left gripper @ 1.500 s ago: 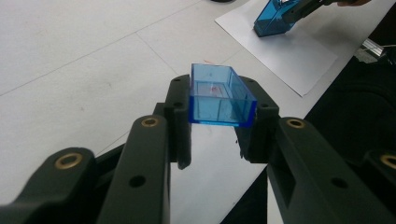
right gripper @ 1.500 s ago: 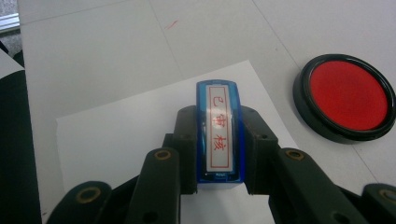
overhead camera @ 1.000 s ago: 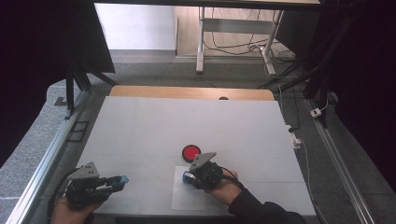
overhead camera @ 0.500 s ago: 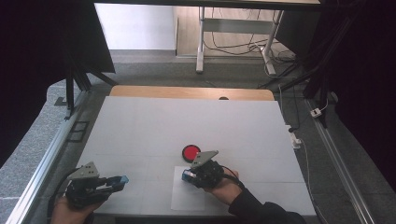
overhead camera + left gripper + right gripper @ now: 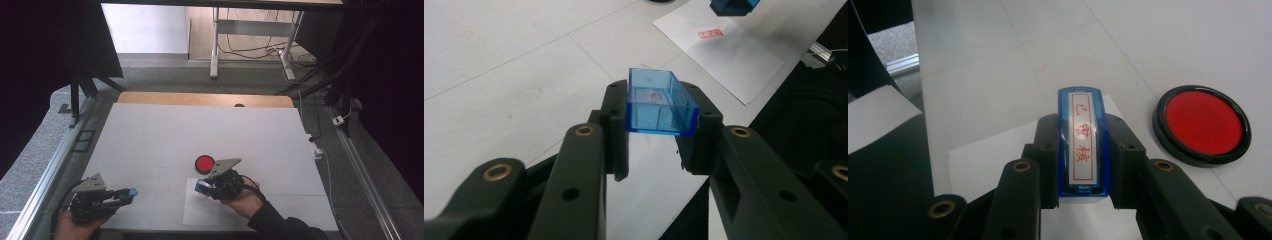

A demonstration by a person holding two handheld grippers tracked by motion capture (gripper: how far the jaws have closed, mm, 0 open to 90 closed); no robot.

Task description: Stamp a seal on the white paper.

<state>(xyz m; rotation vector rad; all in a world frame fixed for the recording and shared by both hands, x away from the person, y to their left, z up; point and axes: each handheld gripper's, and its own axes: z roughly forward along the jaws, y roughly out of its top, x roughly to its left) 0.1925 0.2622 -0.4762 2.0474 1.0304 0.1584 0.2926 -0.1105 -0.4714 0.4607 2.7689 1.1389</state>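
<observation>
My right tongs point(image 5: 1083, 150) clamp a blue stamp point(image 5: 1082, 142) above the paper point(image 5: 200, 212), low centre of the high view, beside the red ink pad point(image 5: 204, 163); my left tongs point(image 5: 659, 125) pinch its clear cap point(image 5: 659, 102), lower left. Light, stiff, slick plastic, probably best gripped on flat sides.

Clear glossy plastic cap point(image 5: 659, 102) — matt white paper point(image 5: 201, 210)
</observation>
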